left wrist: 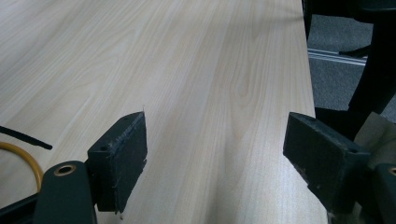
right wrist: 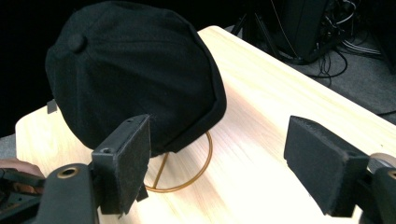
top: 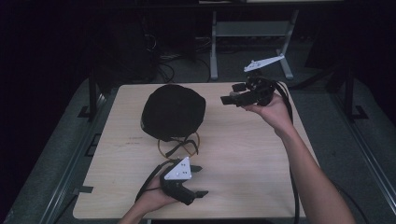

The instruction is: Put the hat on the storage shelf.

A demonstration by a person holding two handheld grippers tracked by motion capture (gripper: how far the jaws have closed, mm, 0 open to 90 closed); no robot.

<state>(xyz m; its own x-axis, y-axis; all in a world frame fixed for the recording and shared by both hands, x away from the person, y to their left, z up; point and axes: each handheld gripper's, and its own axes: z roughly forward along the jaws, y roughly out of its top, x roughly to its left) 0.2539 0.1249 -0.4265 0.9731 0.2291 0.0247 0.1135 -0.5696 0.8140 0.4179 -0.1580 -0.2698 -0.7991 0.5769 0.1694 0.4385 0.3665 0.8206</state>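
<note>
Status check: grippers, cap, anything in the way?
Both grippers open, empty: left near edge, right aimed at cap. Cap sits on gold wire stand. Path clear.

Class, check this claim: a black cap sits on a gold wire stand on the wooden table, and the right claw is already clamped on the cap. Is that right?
Not quite. The black cap does sit on the gold wire stand on the wooden table, but the right claw is not clamped on it. In the right gripper view its jaws stand wide open, short of the cap.
</note>
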